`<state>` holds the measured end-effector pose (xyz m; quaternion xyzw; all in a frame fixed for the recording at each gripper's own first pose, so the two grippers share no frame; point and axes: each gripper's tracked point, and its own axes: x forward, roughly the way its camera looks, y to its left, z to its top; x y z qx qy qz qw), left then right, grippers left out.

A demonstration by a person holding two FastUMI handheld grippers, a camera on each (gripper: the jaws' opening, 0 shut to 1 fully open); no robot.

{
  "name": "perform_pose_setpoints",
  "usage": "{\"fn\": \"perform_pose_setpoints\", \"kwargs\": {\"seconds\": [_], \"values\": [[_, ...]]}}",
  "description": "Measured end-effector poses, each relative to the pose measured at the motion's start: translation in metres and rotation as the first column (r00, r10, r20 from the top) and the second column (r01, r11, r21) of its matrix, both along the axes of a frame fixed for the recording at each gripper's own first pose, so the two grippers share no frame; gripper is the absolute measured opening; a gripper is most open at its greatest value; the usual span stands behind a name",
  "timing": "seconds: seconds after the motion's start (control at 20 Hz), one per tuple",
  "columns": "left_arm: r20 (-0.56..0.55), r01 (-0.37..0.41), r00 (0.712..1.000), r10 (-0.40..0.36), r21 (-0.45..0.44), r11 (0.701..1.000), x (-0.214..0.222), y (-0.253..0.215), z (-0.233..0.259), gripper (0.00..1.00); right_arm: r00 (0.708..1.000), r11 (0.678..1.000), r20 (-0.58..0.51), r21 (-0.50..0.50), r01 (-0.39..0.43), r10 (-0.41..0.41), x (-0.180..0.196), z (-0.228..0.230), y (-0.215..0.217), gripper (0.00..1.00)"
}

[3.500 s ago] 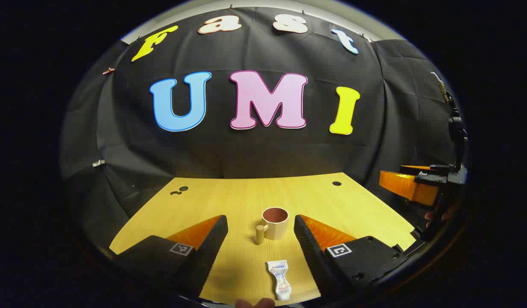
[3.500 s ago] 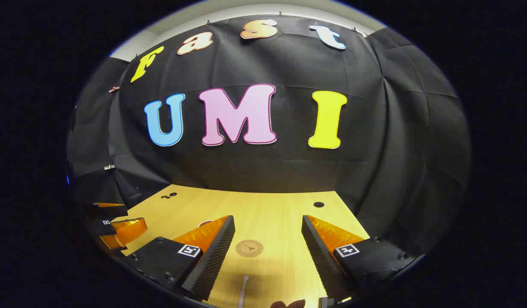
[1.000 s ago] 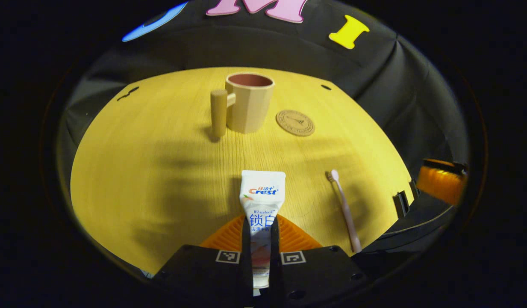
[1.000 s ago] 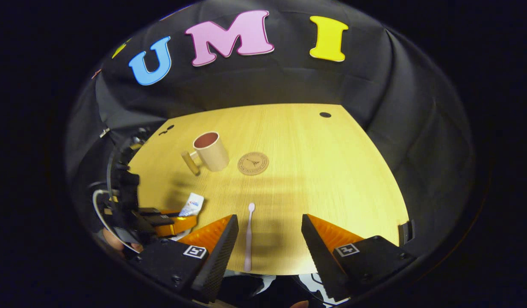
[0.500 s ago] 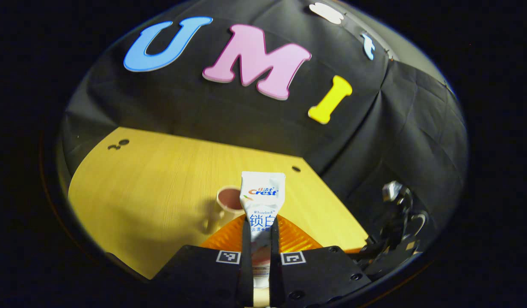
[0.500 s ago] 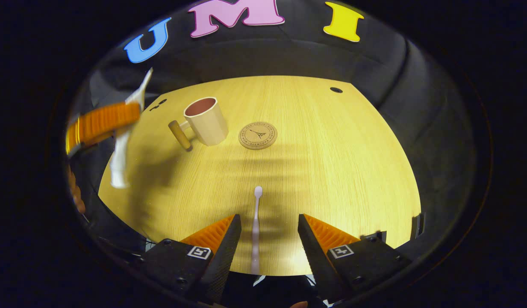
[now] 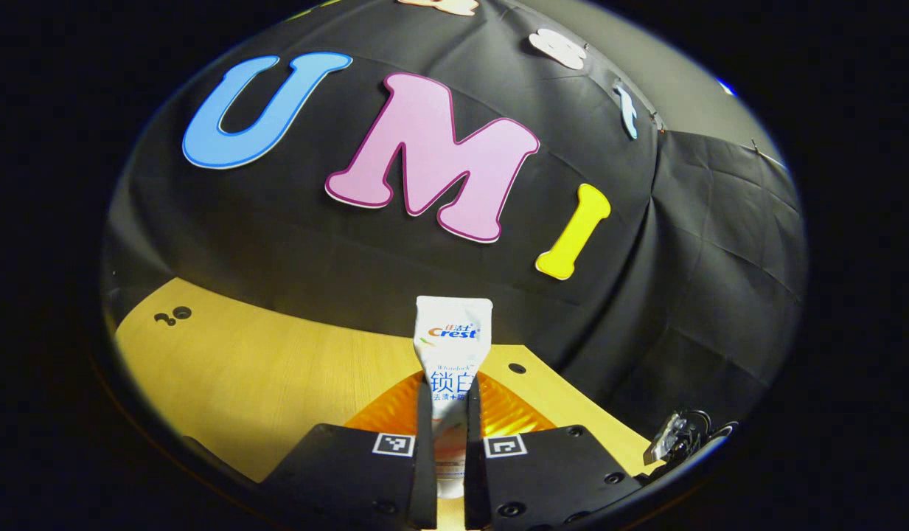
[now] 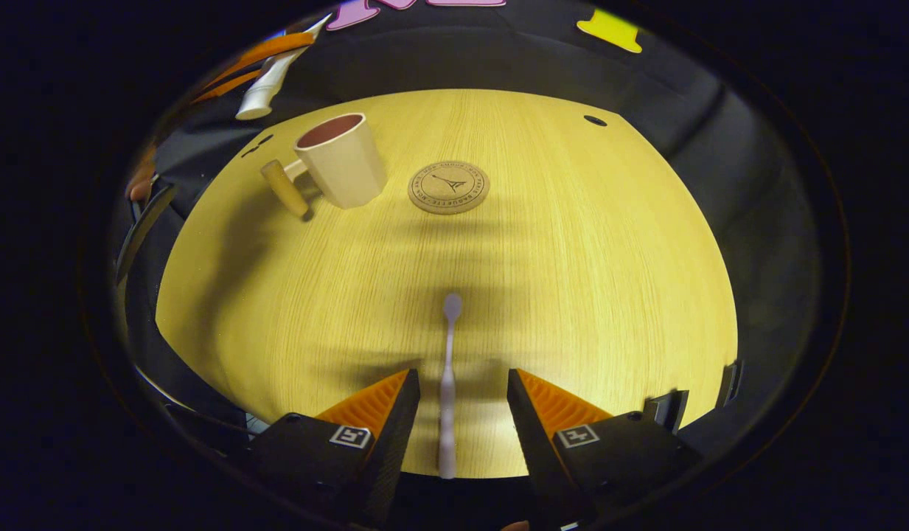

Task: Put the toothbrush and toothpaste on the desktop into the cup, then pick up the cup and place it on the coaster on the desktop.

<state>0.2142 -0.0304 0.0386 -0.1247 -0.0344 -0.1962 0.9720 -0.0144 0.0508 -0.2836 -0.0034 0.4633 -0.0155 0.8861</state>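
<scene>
Pale wooden desktop (image 8: 572, 243): beige cup with peg handle (image 8: 340, 162) beside round cork coaster (image 8: 448, 187). Left gripper (image 7: 447, 413) clamps white toothpaste tube (image 7: 451, 346) aloft. Right gripper (image 8: 460, 402), fingers apart, straddles pale pink toothbrush (image 8: 448, 376) lying flat.

In the right gripper view the toothbrush (image 8: 447, 383) lies on the desktop (image 8: 587, 280), between the right gripper (image 8: 461, 413) fingers — apart from both. Farther back, the coaster (image 8: 448, 187) sits just right of the cup (image 8: 341, 162). The toothpaste (image 7: 450, 369) stands between the left gripper (image 7: 448, 442) fingers.
</scene>
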Motion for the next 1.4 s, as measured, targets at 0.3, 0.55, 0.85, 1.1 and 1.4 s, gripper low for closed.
{"fn": "perform_pose_setpoints", "kwargs": {"seconds": [0.3, 0.55, 0.85, 1.1, 1.4], "values": [[-0.016, -0.016, 1.0, 0.016, -0.006, 1.0, 0.038, -0.002, -0.021, 0.2, 0.997, 0.999, -0.065, -0.018, 0.031, -0.032, 0.008, -0.017, -0.002, 0.62], [-0.047, -0.035, 0.998, 0.036, 0.039, 0.999, 0.048, -0.005, -0.043, 0.19, 0.992, 0.998, -0.114, 0.017, 0.061, -0.058, 0.008, -0.022, 0.0, 0.54], [-0.096, -0.06, 0.993, 0.065, 0.06, 0.996, 0.042, -0.006, -0.066, 0.24, 0.99, 1.0, -0.137, 0.01, 0.025, -0.023, 0.003, -0.024, 0.003, 0.22], [-0.176, -0.065, 0.981, 0.082, 0.1, 0.993, 0.035, -0.009, -0.091, 0.29, 0.984, 0.998, -0.165, 0.008, -0.061, 0.062, -0.007, -0.024, 0.009, 0.12], [-0.239, -0.043, 0.968, 0.076, 0.142, 0.989, 0.024, -0.009, -0.116, 0.4, 0.995, 0.988, -0.098, 0.147, 0.038, -0.023, -0.003, -0.021, 0.006, 0.08]]}}
